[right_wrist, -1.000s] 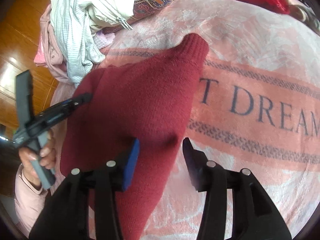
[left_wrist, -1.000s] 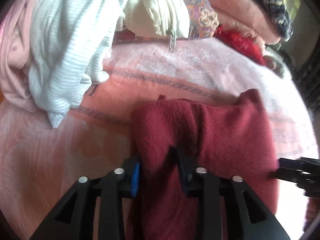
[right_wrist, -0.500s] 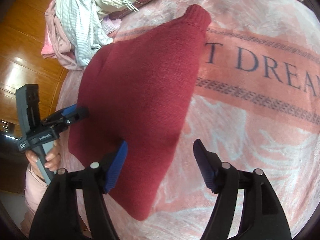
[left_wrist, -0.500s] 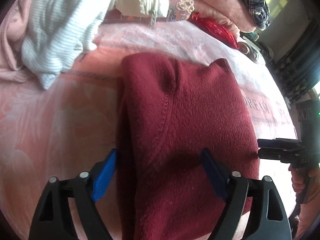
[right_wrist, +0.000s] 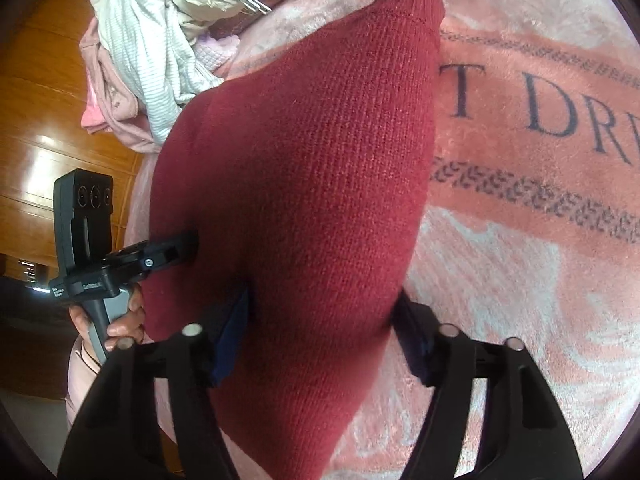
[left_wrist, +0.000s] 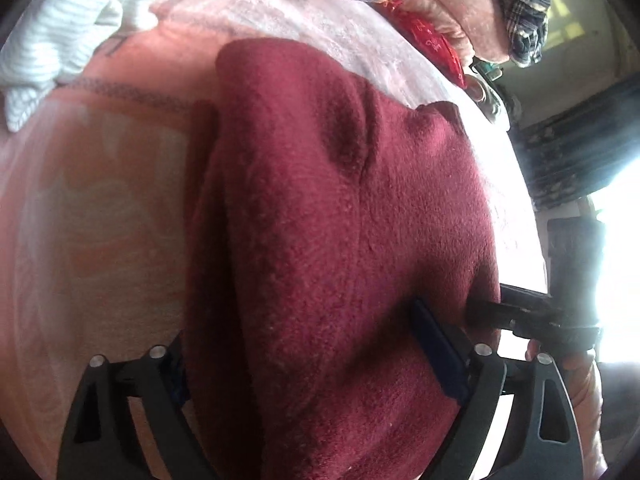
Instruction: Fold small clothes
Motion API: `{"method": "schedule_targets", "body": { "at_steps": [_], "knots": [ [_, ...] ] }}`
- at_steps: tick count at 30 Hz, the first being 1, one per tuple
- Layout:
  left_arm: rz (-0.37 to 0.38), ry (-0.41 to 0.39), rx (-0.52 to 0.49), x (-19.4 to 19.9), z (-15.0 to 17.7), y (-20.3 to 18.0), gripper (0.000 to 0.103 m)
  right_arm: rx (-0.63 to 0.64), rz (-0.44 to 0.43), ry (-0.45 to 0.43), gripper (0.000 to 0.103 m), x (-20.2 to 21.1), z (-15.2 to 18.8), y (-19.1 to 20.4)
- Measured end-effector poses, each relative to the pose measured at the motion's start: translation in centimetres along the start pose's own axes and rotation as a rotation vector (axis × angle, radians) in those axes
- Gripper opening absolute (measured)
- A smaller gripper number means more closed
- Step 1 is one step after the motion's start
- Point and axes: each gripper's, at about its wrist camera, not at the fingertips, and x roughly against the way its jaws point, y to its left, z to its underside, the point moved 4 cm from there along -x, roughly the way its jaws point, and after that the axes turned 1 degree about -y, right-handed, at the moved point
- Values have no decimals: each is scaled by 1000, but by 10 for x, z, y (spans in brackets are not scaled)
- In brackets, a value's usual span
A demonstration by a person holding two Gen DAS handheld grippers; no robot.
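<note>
The dark red sweater (right_wrist: 304, 184) lies folded on the pink fuzzy blanket (right_wrist: 520, 280). It is long and thin, and its ribbed cuff end points away from both grippers. The knit looks soft and bumpy. The left gripper (left_wrist: 304, 368) has just opened wide around the sweater. The right gripper (right_wrist: 324, 332) has just been closing, its blue pads (right_wrist: 234, 332) pressing the sweater's sides.

Sweater (right_wrist: 304, 184) lies folded on the blanket (right_wrist: 520, 280), near edge between both grippers' fingers. Clothes pile (right_wrist: 160, 48) on the blanket far left of it. Lettering (right_wrist: 540, 108) runs right of the sweater.
</note>
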Motion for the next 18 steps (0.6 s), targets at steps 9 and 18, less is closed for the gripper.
{"method": "schedule_targets", "body": {
  "at_steps": [9, 18],
  "knots": [
    [-46, -105, -64, 16, 10, -26, 43, 93, -26, -42, 38, 30, 13, 19],
    [83, -77, -144, 12, 37, -120, 36, 168, 52, -91, 37, 119, 48, 6]
  ]
}}
